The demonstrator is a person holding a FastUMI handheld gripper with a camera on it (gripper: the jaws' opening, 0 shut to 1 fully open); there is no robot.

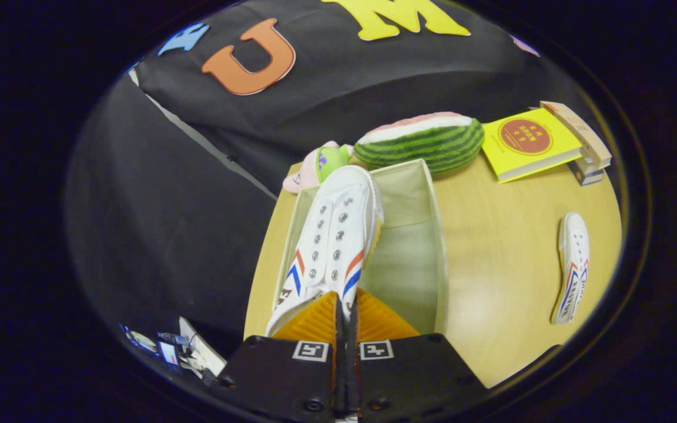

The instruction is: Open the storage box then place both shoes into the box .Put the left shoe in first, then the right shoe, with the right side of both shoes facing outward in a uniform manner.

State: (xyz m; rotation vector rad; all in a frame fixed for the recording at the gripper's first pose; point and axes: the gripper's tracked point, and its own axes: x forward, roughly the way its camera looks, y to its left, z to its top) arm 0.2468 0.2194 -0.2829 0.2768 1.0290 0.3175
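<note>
My gripper [345, 311] is shut on a white canvas shoe [332, 235] with red and blue stripes, pinching its collar edge between both fingers. The shoe hangs toe-forward over the open pale fabric storage box [421, 258], toward the box's left side. The second matching shoe [572, 267] lies on its side on the wooden table [503, 247], well to the right of the box and of my fingers.
Behind the box lie a watermelon-slice plush [426, 141] and a small pink and green plush [318, 164]. A yellow book [529, 144] rests on a stack at the table's far right corner. The table's left edge runs close beside the box.
</note>
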